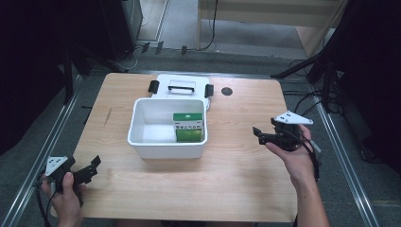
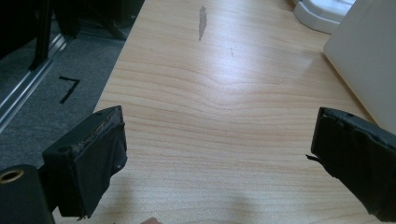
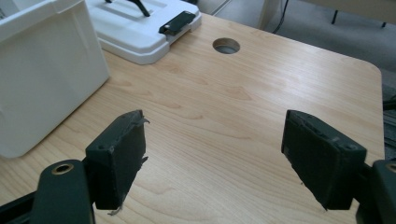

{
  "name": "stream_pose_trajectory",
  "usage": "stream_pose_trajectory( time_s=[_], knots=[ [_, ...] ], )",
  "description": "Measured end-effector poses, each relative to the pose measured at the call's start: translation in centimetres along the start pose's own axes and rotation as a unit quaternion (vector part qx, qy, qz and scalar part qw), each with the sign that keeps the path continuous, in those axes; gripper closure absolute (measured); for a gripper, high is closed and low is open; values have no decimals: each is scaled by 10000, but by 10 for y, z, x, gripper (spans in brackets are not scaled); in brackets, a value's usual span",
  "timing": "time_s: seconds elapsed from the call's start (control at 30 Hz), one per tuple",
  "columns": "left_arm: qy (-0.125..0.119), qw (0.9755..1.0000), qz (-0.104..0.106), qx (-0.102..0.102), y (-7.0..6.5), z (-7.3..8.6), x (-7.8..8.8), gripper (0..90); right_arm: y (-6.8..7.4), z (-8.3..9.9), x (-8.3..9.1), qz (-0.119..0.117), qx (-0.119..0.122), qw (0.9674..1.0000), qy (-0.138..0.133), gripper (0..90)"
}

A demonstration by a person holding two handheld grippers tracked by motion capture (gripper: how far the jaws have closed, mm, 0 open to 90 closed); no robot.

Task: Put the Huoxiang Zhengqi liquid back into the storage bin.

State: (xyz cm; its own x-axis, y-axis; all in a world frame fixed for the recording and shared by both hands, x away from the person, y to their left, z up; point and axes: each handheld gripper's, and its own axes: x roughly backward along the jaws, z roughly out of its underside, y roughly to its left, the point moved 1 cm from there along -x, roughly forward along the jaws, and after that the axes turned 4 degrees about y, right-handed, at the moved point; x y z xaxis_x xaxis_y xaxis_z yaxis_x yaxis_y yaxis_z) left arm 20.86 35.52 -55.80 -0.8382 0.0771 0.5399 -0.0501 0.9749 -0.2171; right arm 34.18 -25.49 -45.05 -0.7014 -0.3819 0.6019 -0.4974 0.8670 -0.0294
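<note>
Two grippers, both empty. From the high view, a white bin (image 1: 166, 142) sits around the middle of the wooden table (image 1: 236, 179), with a green carton (image 1: 188, 126) standing upright inside it, tucked against the right wall. The bin's white lid (image 1: 182, 87) lies flat on the table right behind it, touching or nearly touching the back rim, black handle and clips facing up. There's a round hole (image 1: 227, 91) in the tabletop just right of the lid. The left gripper (image 1: 92, 166) is at the near left corner of the table, well apart from the bin, jaws spread with nothing in them. The right gripper (image 1: 258, 133) is off to the right of the bin, pointing toward it, apart from it, jaws also spread.

Left gripper view: the left gripper (image 2: 217, 140) has its jaws wide apart over bare wood, nothing between them. The bin's white wall (image 2: 369, 60) shows at the right edge, with a bit of the lid (image 2: 322, 11) beyond it at the top. There's a dark scuff (image 2: 202, 21) on the wood further ahead.

Right gripper view: the right gripper (image 3: 212, 140) is wide apart too, only tabletop between the jaws. The bin (image 3: 46, 79) is off to the left, the lid (image 3: 140, 28) past it, and the hole (image 3: 226, 45) straight ahead.
</note>
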Motion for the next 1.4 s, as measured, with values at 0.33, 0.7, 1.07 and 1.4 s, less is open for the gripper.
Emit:
stream_pose_trajectory(
  time_s=[0.33, 0.7, 1.07, 1.4],
  knots=[
    [-32, 10000, -28, -71, -1, 0, 1, 41, -10, 51, 6, 399, -425, 9970, -516, 198],
    [-131, 9999, 20, -13, 0, 1, 1, 41, -12, 102, 16, 673, -662, 9922, -818, 192],
    [-167, 9998, -7, -76, -1, 1, 2, 41, -8, 137, 28, 721, -707, 9916, -809, 150],
    [-176, 9998, -18, -86, -2, 1, 2, 41, -15, 157, 45, 710, -1020, 9862, -1094, 133]
  ],
)
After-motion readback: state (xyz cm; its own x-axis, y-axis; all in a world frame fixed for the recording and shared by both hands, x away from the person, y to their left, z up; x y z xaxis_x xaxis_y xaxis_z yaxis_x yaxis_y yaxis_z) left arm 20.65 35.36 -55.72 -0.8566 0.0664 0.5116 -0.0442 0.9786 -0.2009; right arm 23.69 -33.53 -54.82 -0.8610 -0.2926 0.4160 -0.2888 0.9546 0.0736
